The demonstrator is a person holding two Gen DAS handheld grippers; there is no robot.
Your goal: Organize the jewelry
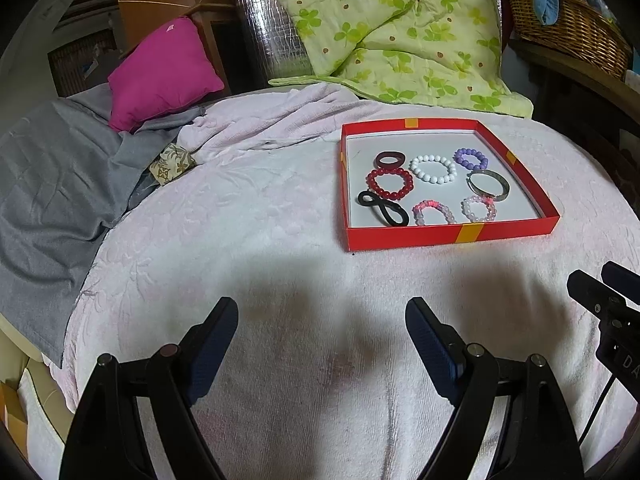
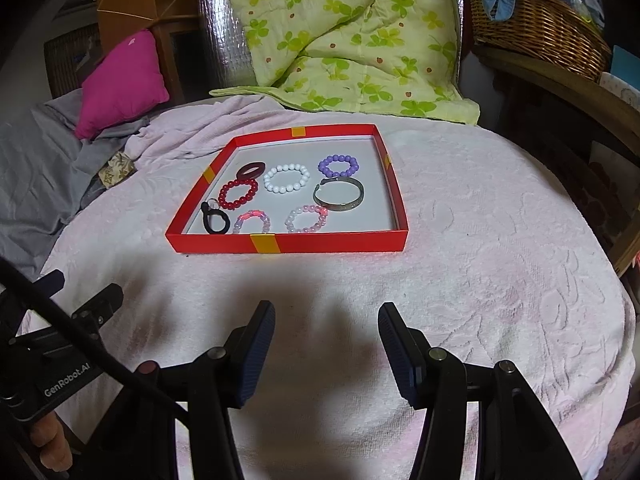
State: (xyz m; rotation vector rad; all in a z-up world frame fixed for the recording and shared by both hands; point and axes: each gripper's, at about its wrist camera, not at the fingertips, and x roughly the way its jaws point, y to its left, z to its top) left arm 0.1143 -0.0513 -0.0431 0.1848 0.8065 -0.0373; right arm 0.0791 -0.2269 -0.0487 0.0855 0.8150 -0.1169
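A shallow red tray [image 1: 440, 236] [image 2: 320, 242] lies on the pink towel-covered table. In it lie several pieces: a red bead bracelet [image 1: 390, 183] [image 2: 239, 193], a white bead bracelet [image 1: 433, 169] [image 2: 287, 178], a purple bead bracelet [image 1: 471, 158] [image 2: 338, 165], a metal bangle [image 1: 488, 185] [image 2: 339, 196], two pink bead bracelets [image 1: 434, 212] [image 2: 307, 219], a dark ring [image 1: 389, 159] and a black loop [image 1: 383, 208] [image 2: 215, 220]. My left gripper [image 1: 322, 312] is open and empty, short of the tray. My right gripper [image 2: 327, 318] is open and empty, also short of it.
A grey cloth [image 1: 48, 184] and magenta cushion [image 1: 160, 72] lie at the left. A green floral quilt [image 1: 400, 28] is behind the tray. A wicker basket [image 2: 536, 28] stands at the back right. A small patterned pouch [image 1: 172, 163] lies by the grey cloth.
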